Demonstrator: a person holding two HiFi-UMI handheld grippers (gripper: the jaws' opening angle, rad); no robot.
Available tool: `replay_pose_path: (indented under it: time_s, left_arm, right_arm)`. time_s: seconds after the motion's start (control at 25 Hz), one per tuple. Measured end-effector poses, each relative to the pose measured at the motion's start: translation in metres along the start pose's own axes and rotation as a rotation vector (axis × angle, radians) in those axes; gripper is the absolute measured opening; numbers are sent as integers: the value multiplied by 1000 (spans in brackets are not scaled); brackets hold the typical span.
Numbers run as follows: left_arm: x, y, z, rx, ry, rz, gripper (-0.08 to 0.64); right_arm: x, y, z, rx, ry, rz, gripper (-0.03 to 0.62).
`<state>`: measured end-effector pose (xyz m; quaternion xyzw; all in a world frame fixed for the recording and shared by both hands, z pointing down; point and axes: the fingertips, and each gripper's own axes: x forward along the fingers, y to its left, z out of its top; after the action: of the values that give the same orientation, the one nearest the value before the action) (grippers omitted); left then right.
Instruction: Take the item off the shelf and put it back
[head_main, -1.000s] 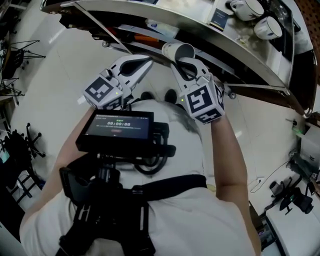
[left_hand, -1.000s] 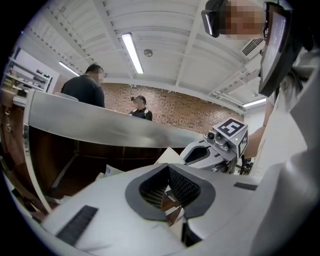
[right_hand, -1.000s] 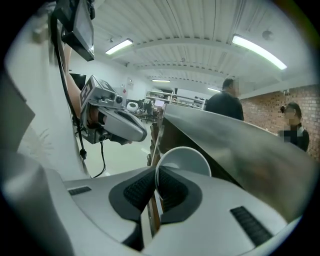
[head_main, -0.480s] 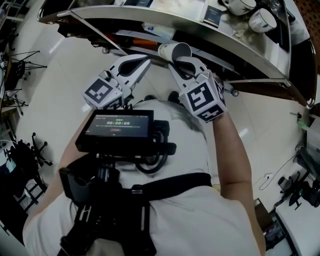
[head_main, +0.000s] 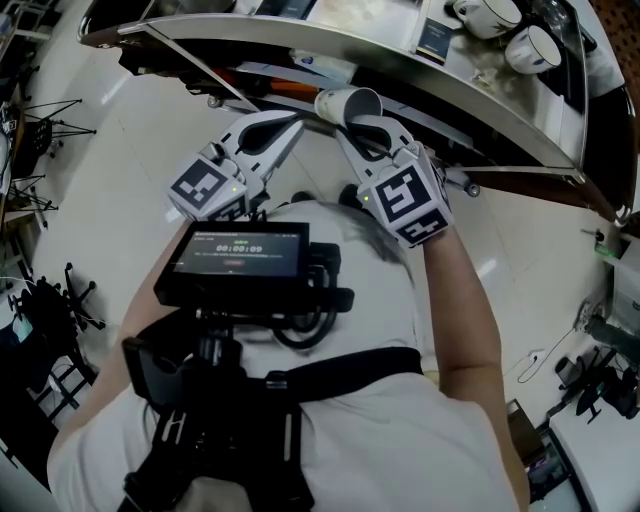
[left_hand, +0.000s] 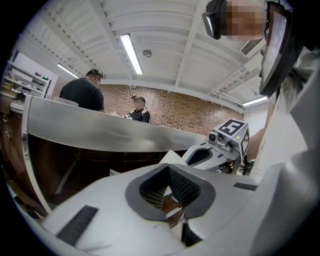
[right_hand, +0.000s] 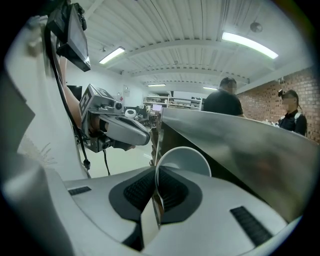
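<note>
On the right gripper (right_hand: 156, 190), the pads (right_hand: 137, 192) stood almost together and pinched the thin wall of the white cup (right_hand: 182, 160) at its rim, one jaw inside the mouth and one outside. I judged the cup light and stiff, with a smooth, probably slippery wall, and likely to chip if it knocked the metal. A pinch at the rim lets it swing, so I would have wanted the pads seated deep on the wall before moving it. In the head view the cup hung clear in the air at 12 o'clock from that gripper, its mouth tipped towards me, just off the front edge of the metal shelf (head_main: 400, 45). I could not tell whether it touched that edge. The left gripper (head_main: 290, 122) sat near the cup at 9 o'clock, its jaws pressed together on nothing. Two more cups (head_main: 535, 50) stood on the shelf top at 1 o'clock, well apart from mine.
</note>
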<state>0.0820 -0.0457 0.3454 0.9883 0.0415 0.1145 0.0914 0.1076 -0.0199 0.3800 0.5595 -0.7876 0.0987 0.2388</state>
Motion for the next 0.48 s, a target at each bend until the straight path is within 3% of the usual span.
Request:
replay_pose_path:
  time_s: [0.48]
  left_arm:
    - [0, 2, 2, -8, -5, 8, 3]
  right_arm:
    - [3, -1, 0, 32, 4, 10, 21]
